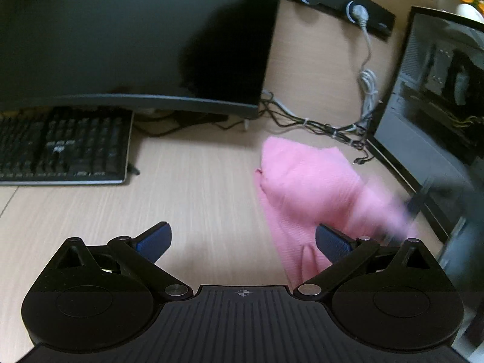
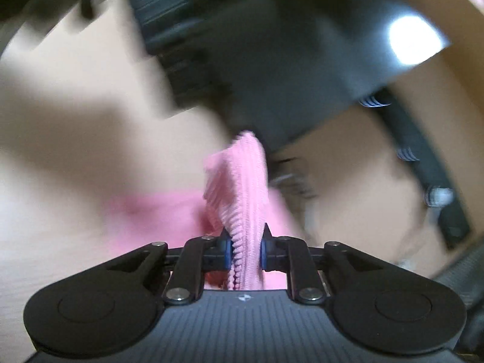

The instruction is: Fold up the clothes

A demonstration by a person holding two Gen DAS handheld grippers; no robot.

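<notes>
Pink cloth [image 2: 246,211] pinched by right gripper [image 2: 246,249]; left gripper [image 1: 242,242] spread wide, empty. Cloth possibly snagged on cables [image 1: 317,124] if swung.

Right tool [image 2: 245,249] clamps ribbed pink cloth [image 2: 246,193].

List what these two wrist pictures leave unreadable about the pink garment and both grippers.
- Pink garment: left wrist view, its right end smears into motion blur, so its shape and type stay unclear.
- Right gripper: shut on a ribbed fold; which part of the garment cannot be told.
- Right wrist view: the background is blurred, so the desk layout is unreadable there.
- Left gripper: open, holding nothing; its right finger overlaps the garment, contact unclear.
</notes>
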